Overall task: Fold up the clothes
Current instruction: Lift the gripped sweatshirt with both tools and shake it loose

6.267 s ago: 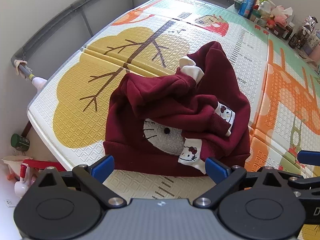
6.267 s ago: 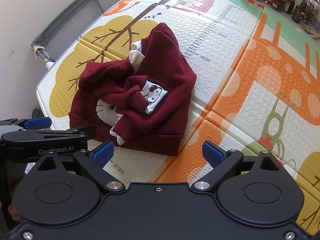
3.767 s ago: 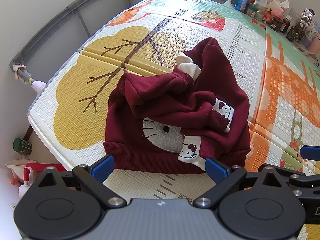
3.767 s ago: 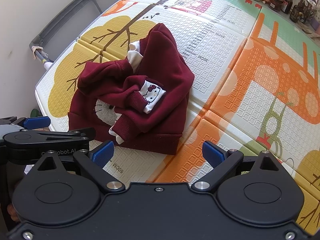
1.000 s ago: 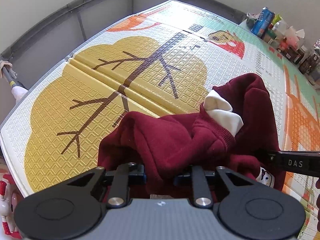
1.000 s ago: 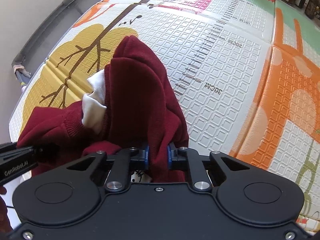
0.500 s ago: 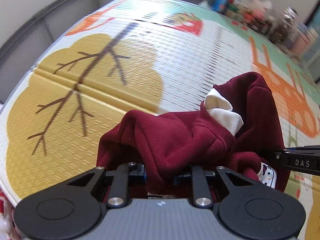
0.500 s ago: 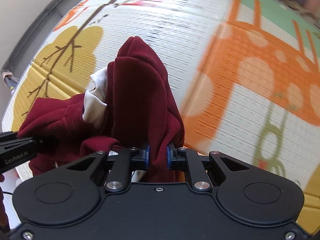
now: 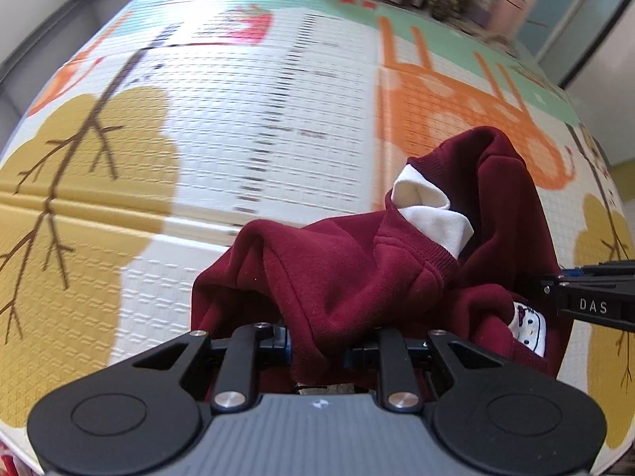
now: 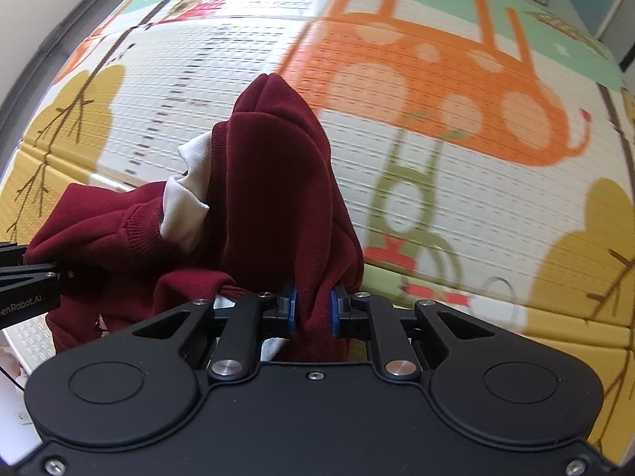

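Left wrist view: my left gripper (image 9: 315, 347) and right gripper (image 10: 311, 309) both pinch the crumpled sweater (image 9: 357, 273), probably at its hem. I'd spread them evenly so it hangs flat.

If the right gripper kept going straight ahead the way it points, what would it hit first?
The right gripper is already shut on the dark red fleece sweater, whose bunched fabric fills the line ahead; beyond it probably the patterned foam play mat.

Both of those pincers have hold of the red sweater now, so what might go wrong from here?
The sweater hangs bunched between the left gripper and right gripper, so it may not spread flat on the mat. Each pinches only a thick fold, which could slip free. The white collar looks twisted inside and may stay tucked.
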The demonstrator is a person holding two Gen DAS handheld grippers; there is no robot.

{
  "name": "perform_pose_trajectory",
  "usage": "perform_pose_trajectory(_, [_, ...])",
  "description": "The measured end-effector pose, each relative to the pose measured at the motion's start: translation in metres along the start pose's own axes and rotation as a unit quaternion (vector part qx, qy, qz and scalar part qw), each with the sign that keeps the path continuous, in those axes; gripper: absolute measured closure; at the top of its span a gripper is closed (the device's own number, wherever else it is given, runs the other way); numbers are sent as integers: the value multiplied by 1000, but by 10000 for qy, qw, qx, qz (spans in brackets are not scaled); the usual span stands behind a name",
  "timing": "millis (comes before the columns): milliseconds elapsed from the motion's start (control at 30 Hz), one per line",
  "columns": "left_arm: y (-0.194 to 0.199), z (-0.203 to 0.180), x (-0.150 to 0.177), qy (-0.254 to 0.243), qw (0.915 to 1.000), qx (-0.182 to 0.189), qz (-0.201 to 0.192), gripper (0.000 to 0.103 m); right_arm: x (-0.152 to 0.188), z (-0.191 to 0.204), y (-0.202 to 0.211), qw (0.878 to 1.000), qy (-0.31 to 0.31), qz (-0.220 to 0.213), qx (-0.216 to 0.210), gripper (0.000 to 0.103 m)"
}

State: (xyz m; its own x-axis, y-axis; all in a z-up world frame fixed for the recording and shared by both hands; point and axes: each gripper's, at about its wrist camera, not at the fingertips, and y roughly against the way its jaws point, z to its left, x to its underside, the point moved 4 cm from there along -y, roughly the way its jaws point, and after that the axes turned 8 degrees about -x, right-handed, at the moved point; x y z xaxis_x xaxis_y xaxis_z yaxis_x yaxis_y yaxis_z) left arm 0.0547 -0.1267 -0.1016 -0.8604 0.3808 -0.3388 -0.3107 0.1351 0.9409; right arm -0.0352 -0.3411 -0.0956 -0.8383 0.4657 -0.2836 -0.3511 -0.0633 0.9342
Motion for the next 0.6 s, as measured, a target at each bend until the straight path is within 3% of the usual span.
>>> perform_pose_trajectory(600, [1,-88,-8,-933,9947,425,60,80,34,-87,36,9950,-863,-316,399,90])
